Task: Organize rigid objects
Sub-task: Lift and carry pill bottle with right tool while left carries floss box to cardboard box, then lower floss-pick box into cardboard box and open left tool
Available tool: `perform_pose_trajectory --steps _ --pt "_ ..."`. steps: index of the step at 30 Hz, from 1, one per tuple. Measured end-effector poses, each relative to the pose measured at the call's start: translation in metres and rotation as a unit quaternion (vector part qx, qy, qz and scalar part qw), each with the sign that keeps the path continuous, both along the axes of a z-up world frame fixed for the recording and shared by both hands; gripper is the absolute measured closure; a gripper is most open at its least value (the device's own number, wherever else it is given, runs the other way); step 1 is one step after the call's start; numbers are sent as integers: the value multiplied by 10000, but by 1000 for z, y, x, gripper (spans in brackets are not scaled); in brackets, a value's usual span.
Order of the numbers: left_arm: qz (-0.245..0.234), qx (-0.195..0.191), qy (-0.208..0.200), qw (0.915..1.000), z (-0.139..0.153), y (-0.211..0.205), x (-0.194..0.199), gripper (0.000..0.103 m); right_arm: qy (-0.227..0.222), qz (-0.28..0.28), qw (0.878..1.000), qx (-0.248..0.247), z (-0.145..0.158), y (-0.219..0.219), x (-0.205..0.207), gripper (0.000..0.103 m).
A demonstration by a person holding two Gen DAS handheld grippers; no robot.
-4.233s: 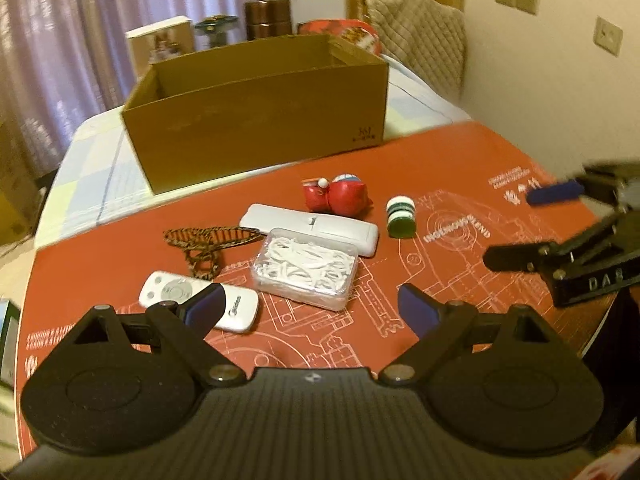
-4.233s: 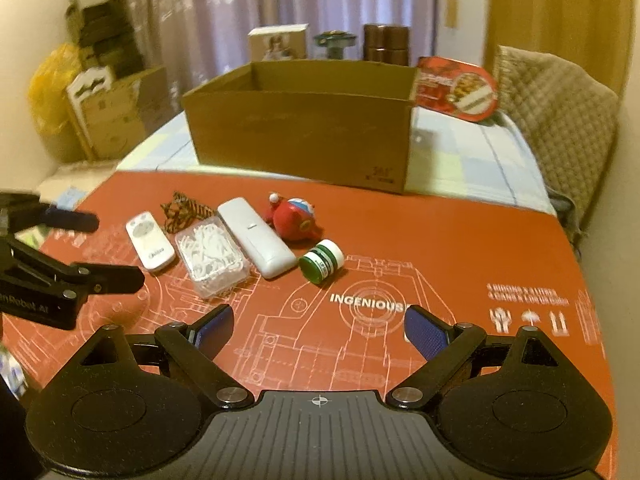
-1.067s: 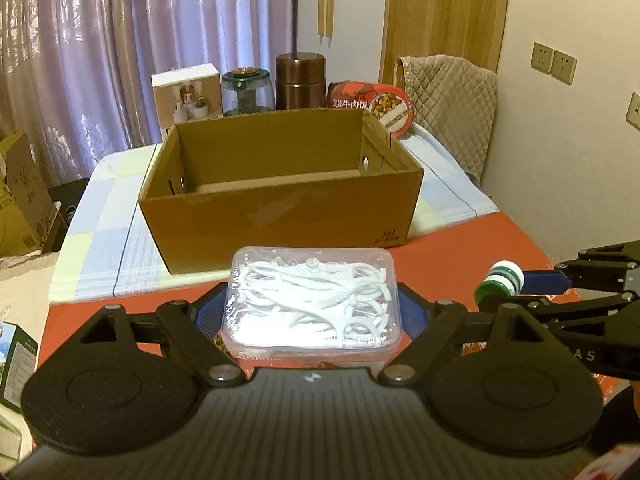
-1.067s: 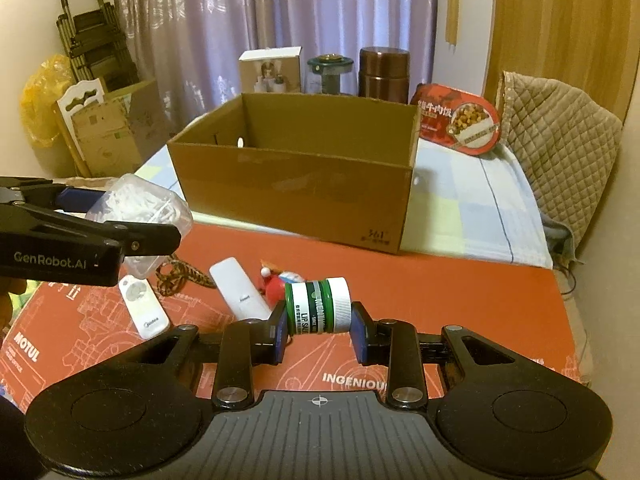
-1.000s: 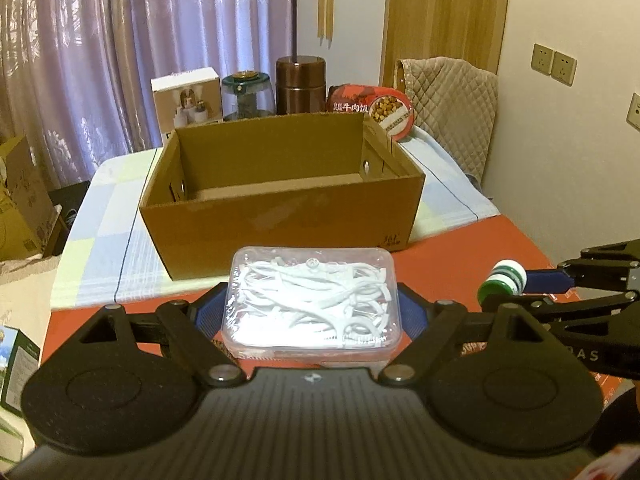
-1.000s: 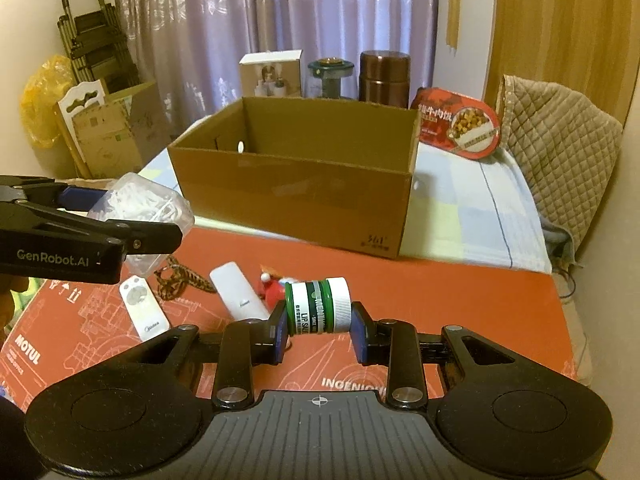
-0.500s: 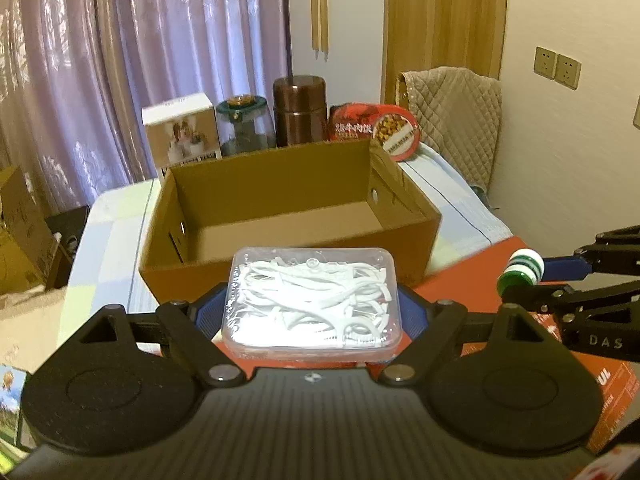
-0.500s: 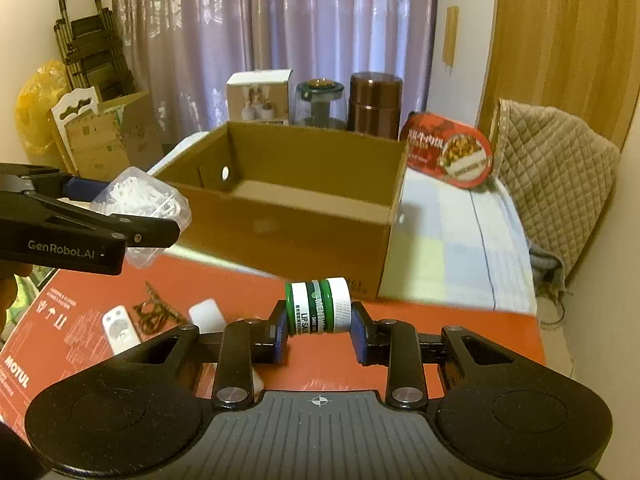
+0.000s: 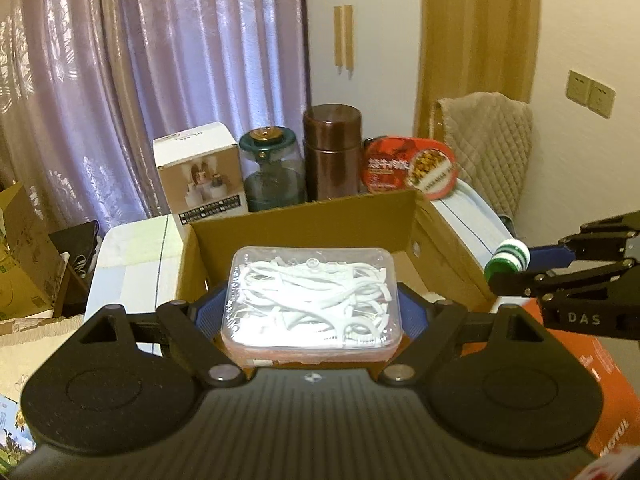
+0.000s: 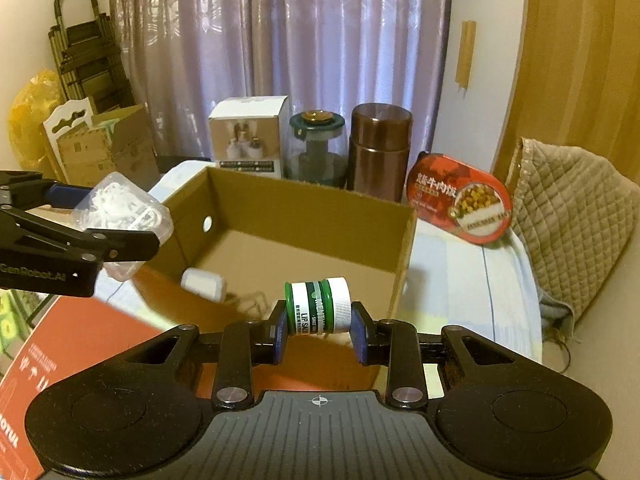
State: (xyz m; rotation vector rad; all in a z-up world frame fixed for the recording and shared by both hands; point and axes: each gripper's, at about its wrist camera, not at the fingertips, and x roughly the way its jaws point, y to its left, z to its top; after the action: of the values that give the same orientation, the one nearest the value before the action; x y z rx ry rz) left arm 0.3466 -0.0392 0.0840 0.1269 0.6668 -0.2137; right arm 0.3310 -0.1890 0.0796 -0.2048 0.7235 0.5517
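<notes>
- The left claw (image 9: 312, 312) grips a clear floss-pick box (image 9: 311, 298) by its short ends, lid up and level, likely so the picks stay put.
- The right claw (image 10: 319, 330) is pinched narrow on a small green-and-white jar (image 10: 318, 306), held sideways by base and cap, where a round thing gives flat faces to press.
- Both loads hang over the near wall of the open cardboard box (image 10: 404, 248) at twelve o'clock, high enough to clear its rim; I judge the drop comes next.
- A white thing (image 10: 203, 284) seems to lie inside at ten o'clock, though it is blurred.
- Beyond at twelve o'clock stands a brown canister (image 9: 332, 154), and at one o'clock a red tin (image 9: 410, 168), both apart from the sorting.
</notes>
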Motion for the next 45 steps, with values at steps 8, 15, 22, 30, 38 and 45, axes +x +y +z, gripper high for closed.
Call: perform_pose_trajectory --steps 8,15,22,30,38,45 --pt "111 -76 148 9998 -15 6 35 21 192 -91 9998 -69 -20 18 42 74" --pt "191 -91 279 9994 -30 7 51 21 329 -172 9992 -146 -36 23 59 74" --pt "260 -73 385 9989 -45 8 64 21 451 -208 9986 -180 -49 28 66 74" --pt "278 -18 468 9985 -55 11 70 21 472 -198 9984 -227 -55 31 70 74" --pt "344 3 526 9980 -60 17 82 21 472 -230 9983 -266 -59 35 77 74" --pt "351 26 585 9977 -68 17 91 21 554 -252 9978 -274 -67 38 82 74"
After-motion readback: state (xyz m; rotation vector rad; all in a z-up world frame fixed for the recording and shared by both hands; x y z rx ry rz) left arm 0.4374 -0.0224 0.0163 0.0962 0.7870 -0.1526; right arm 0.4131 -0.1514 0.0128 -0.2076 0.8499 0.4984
